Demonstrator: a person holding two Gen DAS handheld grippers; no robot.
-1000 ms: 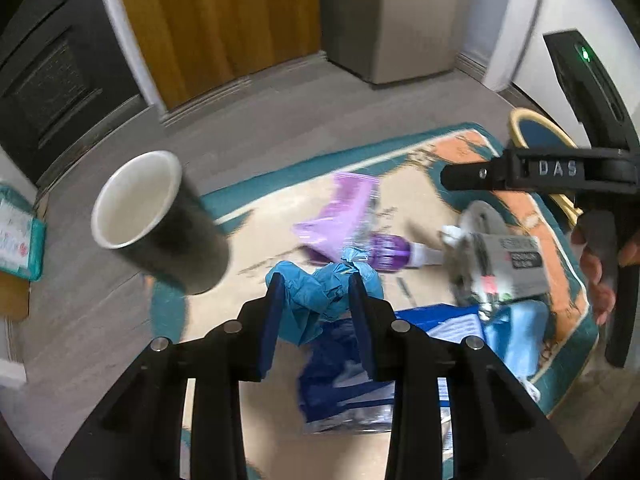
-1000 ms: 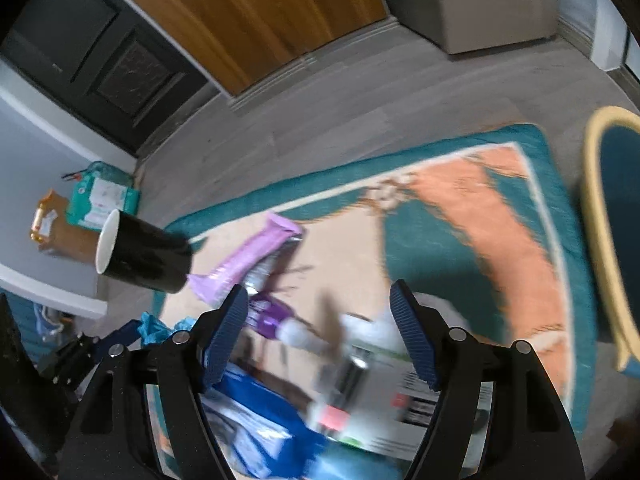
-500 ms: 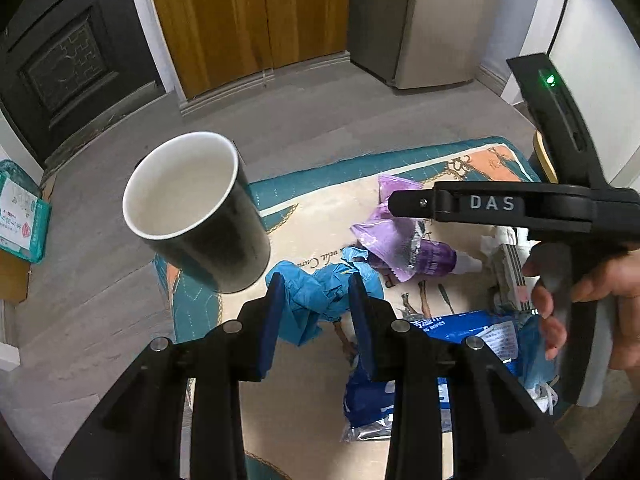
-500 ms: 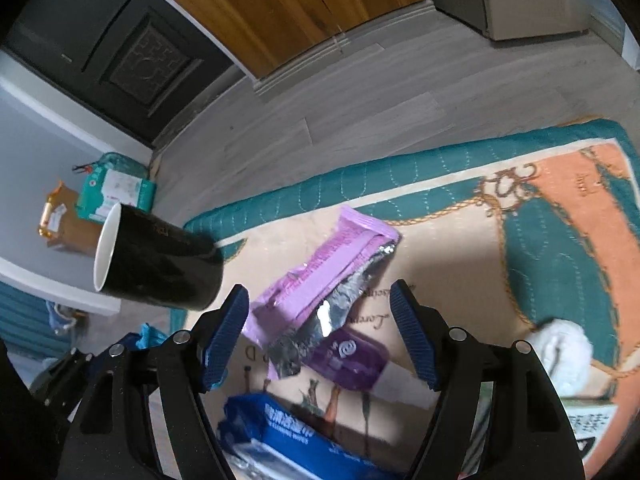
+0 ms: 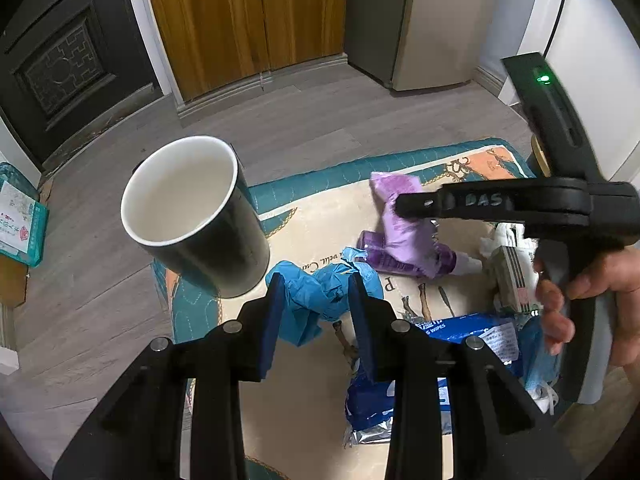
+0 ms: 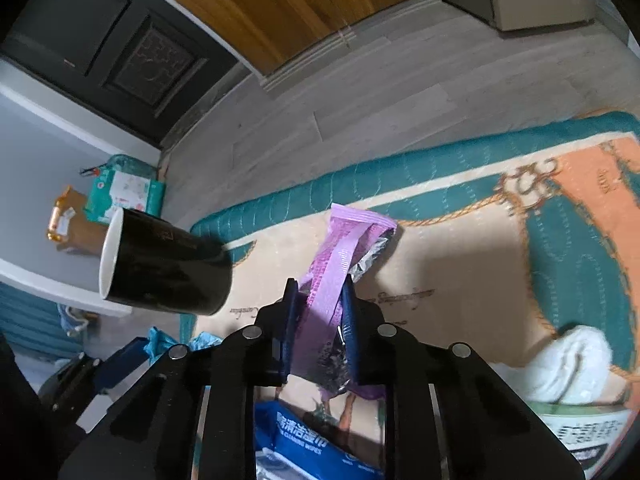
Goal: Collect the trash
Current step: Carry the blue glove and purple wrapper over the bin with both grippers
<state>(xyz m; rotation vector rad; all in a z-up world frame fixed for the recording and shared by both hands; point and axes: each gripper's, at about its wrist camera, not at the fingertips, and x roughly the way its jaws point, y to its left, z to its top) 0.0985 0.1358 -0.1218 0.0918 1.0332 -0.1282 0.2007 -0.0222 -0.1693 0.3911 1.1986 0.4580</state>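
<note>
Left wrist view showed my left gripper (image 5: 314, 300) nearest, its blue pads set narrow and clamped on a crumpled blue glove (image 5: 316, 300) that hung above the rug (image 5: 320, 216). Just below that glove, on the rug, lay a blue wipes pack (image 5: 460, 344) with a silvery torn end. Beside the glove, toward the dark door, a black paper cup (image 5: 196, 216) with a white inside stood over the rug's teal corner, its mouth tipped toward my camera; I could not tell whether it touched the rug. Past the glove, farther onto the rug, a small purple bottle (image 5: 376, 254) lay on its side, and my right hand (image 5: 592, 300) held the other tool's grip at the frame's edge near a grey carton (image 5: 512, 276). From the right wrist, my right gripper (image 6: 318, 312) was closing its jaws on a purple wrapper (image 6: 340, 248), with the pads pressing its lower part on both sides and its crimped far end reaching up over the rug's pale centre. A white crumpled tissue (image 6: 568, 356) sat on the rug off to the side of that wrapper. Beyond the rug ran grey plank floor (image 6: 400, 92), then a wooden door (image 5: 248, 20) and the dark door (image 5: 60, 60).
</note>
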